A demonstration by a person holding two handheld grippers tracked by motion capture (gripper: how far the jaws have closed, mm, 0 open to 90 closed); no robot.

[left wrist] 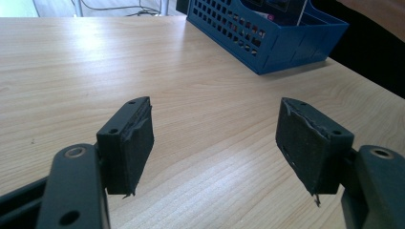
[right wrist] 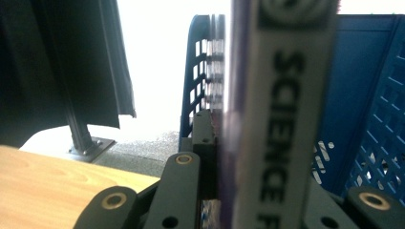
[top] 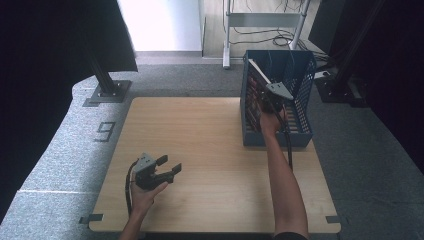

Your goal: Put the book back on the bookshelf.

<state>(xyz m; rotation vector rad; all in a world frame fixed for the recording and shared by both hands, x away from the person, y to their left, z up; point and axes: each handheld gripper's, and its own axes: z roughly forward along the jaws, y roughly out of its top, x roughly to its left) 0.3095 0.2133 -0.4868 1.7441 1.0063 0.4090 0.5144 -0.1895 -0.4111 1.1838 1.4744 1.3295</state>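
Observation:
A blue perforated basket (top: 305, 85) stands on the wooden table (top: 200, 140) at its far right. A book (top: 257, 87) stands upright inside it against the left wall. My right gripper (top: 272, 102) reaches into the basket and is shut on that book. Up close in the right gripper view, the book's grey spine (right wrist: 279, 114) reads "SCIENCE", with the basket wall (right wrist: 372, 95) behind it. My left gripper (top: 170, 167) hovers low over the table's near left, open, with nothing between its pads (left wrist: 136, 143). The blue basket (left wrist: 267, 33) lies ahead of it to the right.
A black post on a floor plate (top: 107, 90) stands beyond the table's far left corner. A metal frame with cables (top: 265, 25) is behind the basket. Grey carpet (top: 60, 150) surrounds the table, with a "9" mark (top: 105, 131) on it.

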